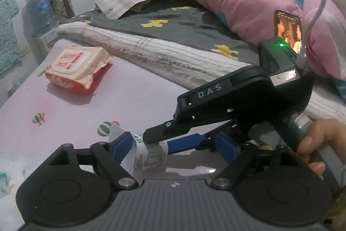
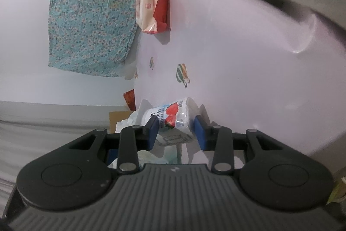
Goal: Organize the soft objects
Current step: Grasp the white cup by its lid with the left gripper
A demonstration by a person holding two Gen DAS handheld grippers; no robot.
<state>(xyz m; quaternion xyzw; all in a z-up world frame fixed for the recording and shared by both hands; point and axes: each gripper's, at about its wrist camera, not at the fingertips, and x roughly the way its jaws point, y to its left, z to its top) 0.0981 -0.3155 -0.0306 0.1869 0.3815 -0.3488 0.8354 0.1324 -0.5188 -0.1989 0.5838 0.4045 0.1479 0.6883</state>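
A small white pouch [image 1: 142, 157] with green print hangs over the pink balloon-print surface [image 1: 54, 122]. In the right wrist view the pouch [image 2: 173, 114] shows a strawberry picture, and my right gripper [image 2: 176, 133] is shut on it, a blue pad on each side. My left gripper [image 1: 174, 142] stands wide open around the pouch and the right gripper's [image 1: 157, 142] fingertips. Its left pad lies close to the pouch's edge, and the right pad is well apart. A red and cream wipes pack [image 1: 75, 66] lies flat farther back on the pink surface [image 2: 248, 57], also visible as the wipes pack [image 2: 153, 8] in the right wrist view.
A hand [image 1: 313, 140] holds the right gripper's handle. Behind the pink surface lie a rolled striped blanket [image 1: 151, 51], a grey blanket with yellow shapes [image 1: 173, 23] and a pink pillow [image 1: 244, 3]. A teal floral cloth [image 2: 90, 23] hangs on the wall.
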